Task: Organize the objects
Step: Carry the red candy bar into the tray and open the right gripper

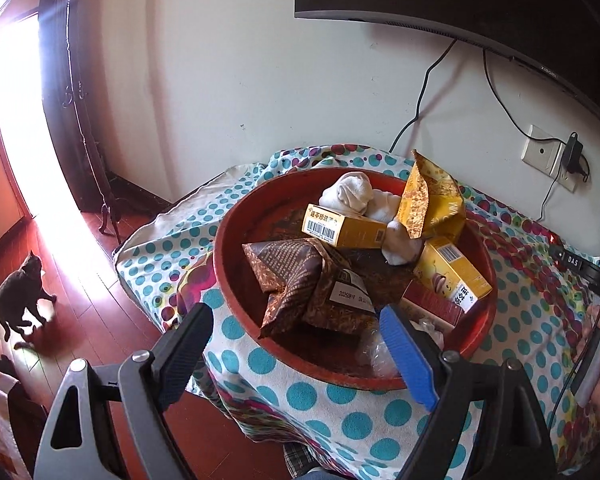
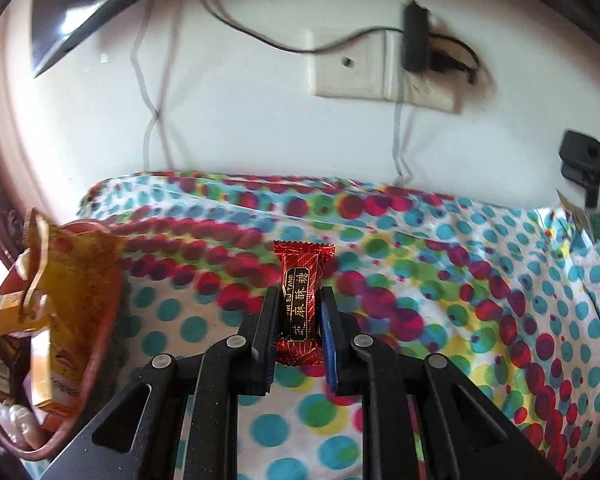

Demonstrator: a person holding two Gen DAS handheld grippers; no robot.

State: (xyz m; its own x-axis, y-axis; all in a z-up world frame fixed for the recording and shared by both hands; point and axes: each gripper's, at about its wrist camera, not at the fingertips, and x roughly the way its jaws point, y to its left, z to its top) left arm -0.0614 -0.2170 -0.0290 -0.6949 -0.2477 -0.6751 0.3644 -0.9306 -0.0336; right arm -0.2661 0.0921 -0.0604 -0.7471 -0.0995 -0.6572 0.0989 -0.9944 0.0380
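Clamped between the black and blue pads of the right gripper point(image 2: 299, 312) was a small red foil-wrapped candy with gold lettering point(image 2: 300, 300), held upright with its crimped top end standing clear above the jaws and its lower end showing beneath them. Beyond the jaws lay only the white cloth printed with teal, red and green dots point(image 2: 440, 280), and well off to the left of them the round red lacquered tray point(image 2: 108, 312) was seen, already heaped with goods. The left gripper point(image 1: 296, 344) was held empty, its jaws spread wide above the near rim of that tray point(image 1: 228, 264), with a brown patterned foil pouch point(image 1: 300, 284) just ahead of them and yellow cardboard boxes point(image 1: 342, 226) beyond. The step in hand was judged to be the carrying of the candy to the tray; for the next move a swing leftward over the rim was called for, followed by a release into a free gap among the packets
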